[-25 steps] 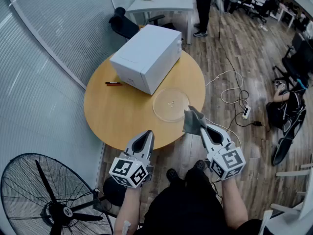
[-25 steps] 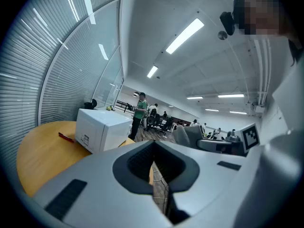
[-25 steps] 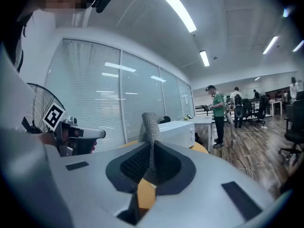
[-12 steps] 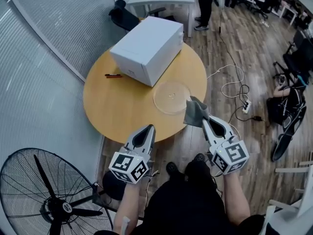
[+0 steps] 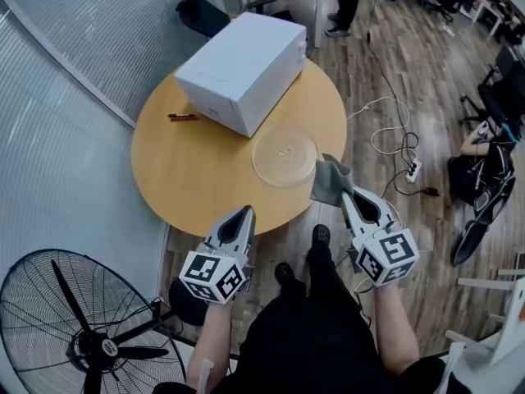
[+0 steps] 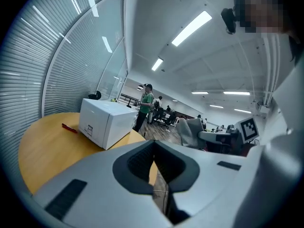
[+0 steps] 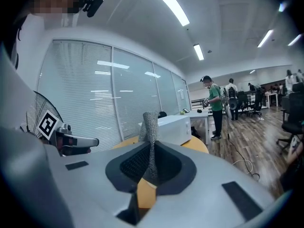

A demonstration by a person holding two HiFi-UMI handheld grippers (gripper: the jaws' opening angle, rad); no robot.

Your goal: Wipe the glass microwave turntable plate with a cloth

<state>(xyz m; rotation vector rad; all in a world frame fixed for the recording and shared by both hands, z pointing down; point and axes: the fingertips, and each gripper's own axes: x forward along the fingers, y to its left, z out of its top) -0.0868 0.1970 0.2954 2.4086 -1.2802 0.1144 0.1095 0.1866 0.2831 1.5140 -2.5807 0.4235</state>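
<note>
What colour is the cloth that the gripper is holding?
The cloth is grey. It shows best in the head view.

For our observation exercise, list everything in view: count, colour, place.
table: one, yellow wood, centre
microwave: one, white, on table
glass plate: one, clear, on table beside microwave
pen: one, red, left of microwave
cloth: one, grey, in right gripper
fan: one, black, floor, lower left
power strip: one, white, floor right of table
person: one, green top, beyond table
left gripper: one, grey, shut, empty, before table
right gripper: one, grey, shut on cloth, near glass plate
</note>
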